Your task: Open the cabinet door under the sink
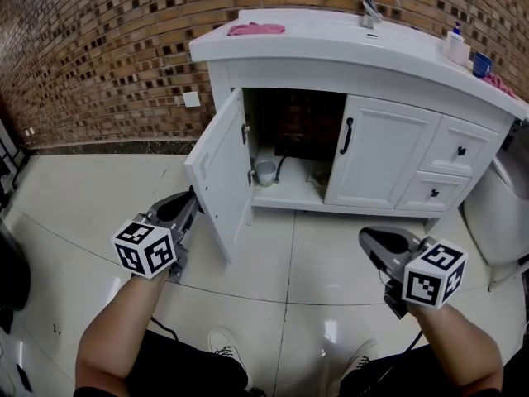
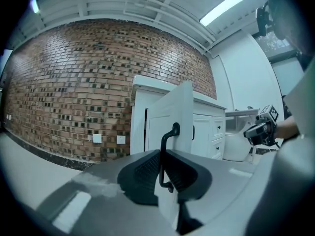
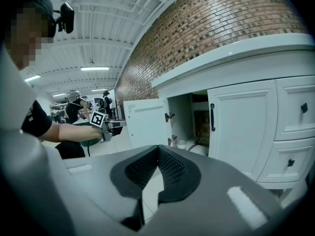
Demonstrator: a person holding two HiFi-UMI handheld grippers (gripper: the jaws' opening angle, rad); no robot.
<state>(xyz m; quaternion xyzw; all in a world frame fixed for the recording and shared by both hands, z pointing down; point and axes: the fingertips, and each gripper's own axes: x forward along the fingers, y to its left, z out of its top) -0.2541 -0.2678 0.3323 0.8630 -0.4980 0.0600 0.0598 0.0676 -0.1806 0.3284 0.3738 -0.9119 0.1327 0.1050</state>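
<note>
Brick wall (image 1: 99, 56) | glossy tile floor (image 1: 314, 255) | left gripper (image 2: 165, 170) pinching door handle (image 2: 170, 132) | right gripper (image 3: 157, 150) pressed together

We see the white panelled cabinet door (image 1: 216, 172) at the left of the cabinet under the sink (image 1: 331, 31). It stands upright and is swung wide open on its hinges, its free edge pointing out over the floor towards us. Its curved black handle (image 2: 167, 154) sits on the outer face.

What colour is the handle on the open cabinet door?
Black; the handle shows best in the left gripper view.
</note>
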